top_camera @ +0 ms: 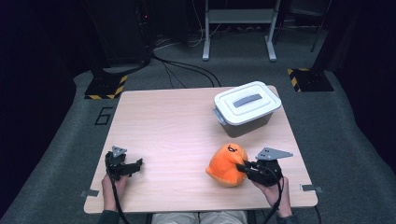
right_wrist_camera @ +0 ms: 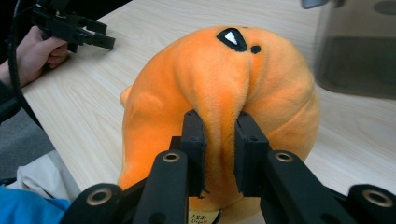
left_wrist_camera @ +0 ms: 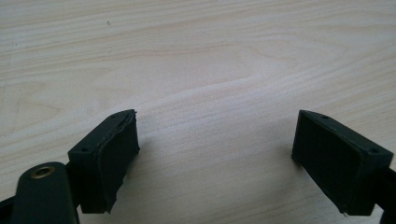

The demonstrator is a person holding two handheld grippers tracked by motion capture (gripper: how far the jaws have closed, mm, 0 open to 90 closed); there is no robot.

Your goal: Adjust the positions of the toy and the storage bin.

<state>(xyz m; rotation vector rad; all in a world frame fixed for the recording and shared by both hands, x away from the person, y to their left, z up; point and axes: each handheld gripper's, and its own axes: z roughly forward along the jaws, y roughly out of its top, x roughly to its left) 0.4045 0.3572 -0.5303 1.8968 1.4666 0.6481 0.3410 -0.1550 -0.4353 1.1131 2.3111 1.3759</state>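
Note:
An orange plush toy (top_camera: 226,164) with a black and white eye patch sits on the wooden table (top_camera: 173,130) at the front right. My right gripper (top_camera: 243,167) is shut on a fold of its fabric; in the right gripper view the plush toy (right_wrist_camera: 224,84) bulges between the two black pads (right_wrist_camera: 194,140). My left gripper (top_camera: 135,164) rests at the front left of the table, held by a hand. In the left gripper view its pads (left_wrist_camera: 116,149) stand wide apart with only bare wood between them.
A grey bin with a white lid (top_camera: 246,107) stands at the back right of the table, just behind the plush toy. A metal stand (top_camera: 238,28) and cables lie on the floor beyond. Table edges run close to both hands.

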